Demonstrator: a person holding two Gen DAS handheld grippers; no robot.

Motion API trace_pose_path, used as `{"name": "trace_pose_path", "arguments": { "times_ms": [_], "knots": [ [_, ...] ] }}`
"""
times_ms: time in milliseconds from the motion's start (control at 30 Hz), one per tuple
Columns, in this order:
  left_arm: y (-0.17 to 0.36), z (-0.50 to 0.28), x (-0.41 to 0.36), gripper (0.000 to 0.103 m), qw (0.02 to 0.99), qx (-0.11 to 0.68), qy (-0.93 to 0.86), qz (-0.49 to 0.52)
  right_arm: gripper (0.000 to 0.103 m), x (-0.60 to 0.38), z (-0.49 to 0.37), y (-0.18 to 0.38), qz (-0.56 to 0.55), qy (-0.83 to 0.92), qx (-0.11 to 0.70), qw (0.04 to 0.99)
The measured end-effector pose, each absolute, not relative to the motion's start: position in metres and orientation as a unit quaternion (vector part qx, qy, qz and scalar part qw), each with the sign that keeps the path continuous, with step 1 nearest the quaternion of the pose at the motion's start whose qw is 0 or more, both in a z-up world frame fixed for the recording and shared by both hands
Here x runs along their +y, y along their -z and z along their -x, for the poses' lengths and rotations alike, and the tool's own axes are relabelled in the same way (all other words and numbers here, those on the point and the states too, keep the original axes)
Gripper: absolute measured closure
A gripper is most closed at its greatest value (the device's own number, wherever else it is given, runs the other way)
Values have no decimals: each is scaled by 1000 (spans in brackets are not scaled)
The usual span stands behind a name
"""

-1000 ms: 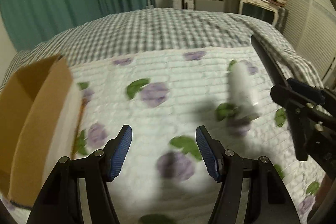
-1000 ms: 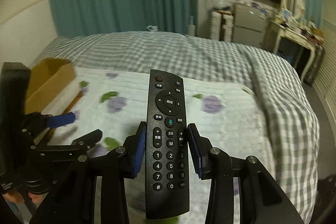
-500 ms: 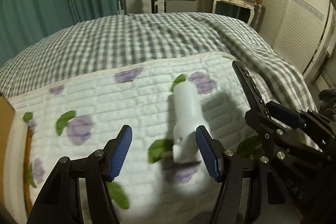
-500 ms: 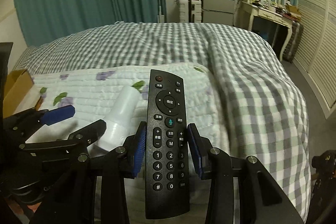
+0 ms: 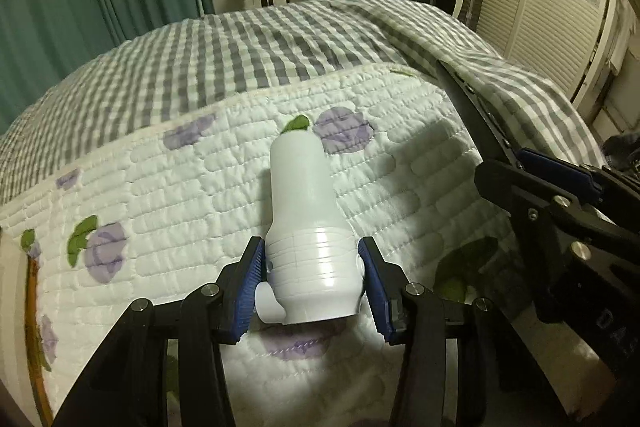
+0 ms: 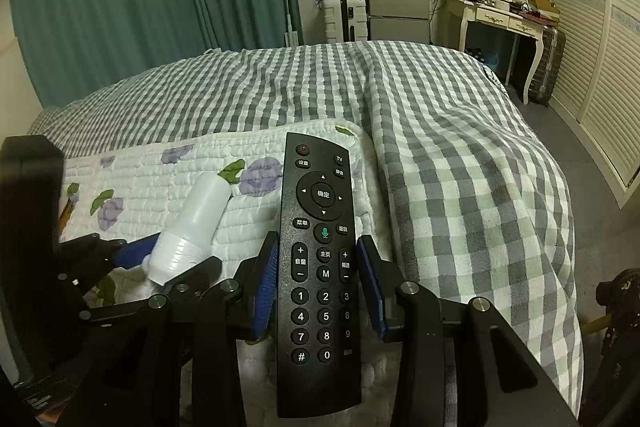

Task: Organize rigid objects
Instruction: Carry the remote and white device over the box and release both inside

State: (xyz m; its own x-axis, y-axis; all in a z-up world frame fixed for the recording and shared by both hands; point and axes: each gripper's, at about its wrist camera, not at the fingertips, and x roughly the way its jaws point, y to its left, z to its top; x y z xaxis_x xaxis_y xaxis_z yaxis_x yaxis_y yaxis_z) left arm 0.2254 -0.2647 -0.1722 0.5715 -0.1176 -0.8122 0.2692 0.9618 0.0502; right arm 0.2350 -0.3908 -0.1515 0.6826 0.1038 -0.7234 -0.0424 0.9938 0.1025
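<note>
Remote point(image 6: 322, 267) sits clamped in right tongs point(image 6: 318, 283) mid-frame, white bottle point(image 5: 306, 227) lies on quilt point(image 5: 180, 195) with left tongs point(image 5: 312, 285) closed around its wide end, neither stowed yet, so roughly midway, putting-away left.

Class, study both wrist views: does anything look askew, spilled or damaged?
Nothing stands out. The white bottle lies on its side on the quilt, intact; the remote looks undamaged.
</note>
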Motion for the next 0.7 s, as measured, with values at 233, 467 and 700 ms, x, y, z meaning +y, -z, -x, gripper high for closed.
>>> {"name": "trace_pose_path", "arguments": {
  "times_ms": [233,467,700],
  "knots": [
    [128,-194,-240,55,893,430,105,-80,66,-379,-211,128,-15,-40,395,918],
    [80,-153,-199,55,905,410,95,-70,66,-352,-162,92,3,-49,392,919],
    [31,-115,-143,55,918,382,85,-60,66,-305,-129,55,24,-56,387,920]
  ]
}}
